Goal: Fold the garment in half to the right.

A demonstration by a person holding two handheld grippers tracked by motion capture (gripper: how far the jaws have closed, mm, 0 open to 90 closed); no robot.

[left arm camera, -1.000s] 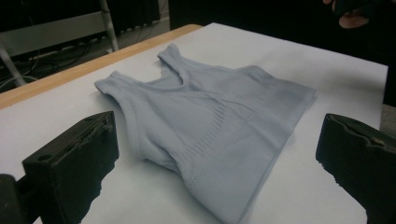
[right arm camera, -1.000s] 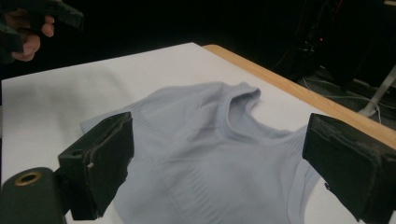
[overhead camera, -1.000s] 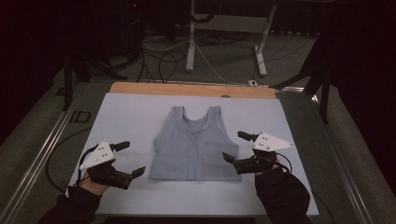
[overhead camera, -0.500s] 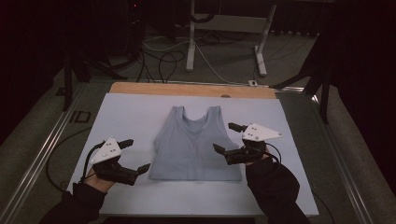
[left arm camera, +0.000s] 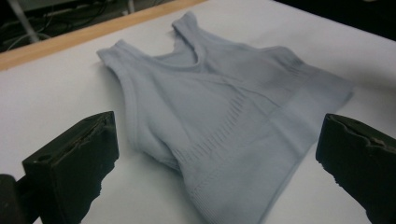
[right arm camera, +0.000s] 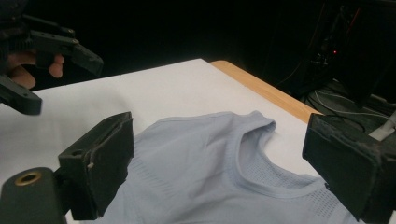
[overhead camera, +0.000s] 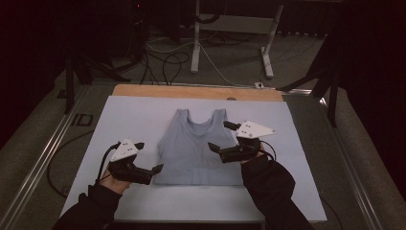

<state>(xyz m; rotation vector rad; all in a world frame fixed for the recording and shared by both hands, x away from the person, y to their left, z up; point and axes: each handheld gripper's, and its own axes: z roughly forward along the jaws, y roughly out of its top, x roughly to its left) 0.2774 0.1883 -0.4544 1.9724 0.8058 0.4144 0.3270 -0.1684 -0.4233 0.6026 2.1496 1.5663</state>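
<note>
Left tongs (overhead camera: 147, 157): gaping wide, gripping nothing, hovering just off the tank top's (overhead camera: 198, 149) lower left corner, toward the worktop's (overhead camera: 134, 115) near edge.
Right tongs (overhead camera: 222, 136): also spread wide and empty, hanging over the garment's right side, around the armhole.
Tank top's place: lying flat in the middle of the worktop, clear of all four edges.
Pointing: straps toward the far wooden edge, hem toward the near edge; long axis running near to far.
Step in hand: approaching for a grasp, likely ahead of folding.
Next move: lowering each set of tongs onto the fabric's edge and pinching a single layer cleanly.
</note>
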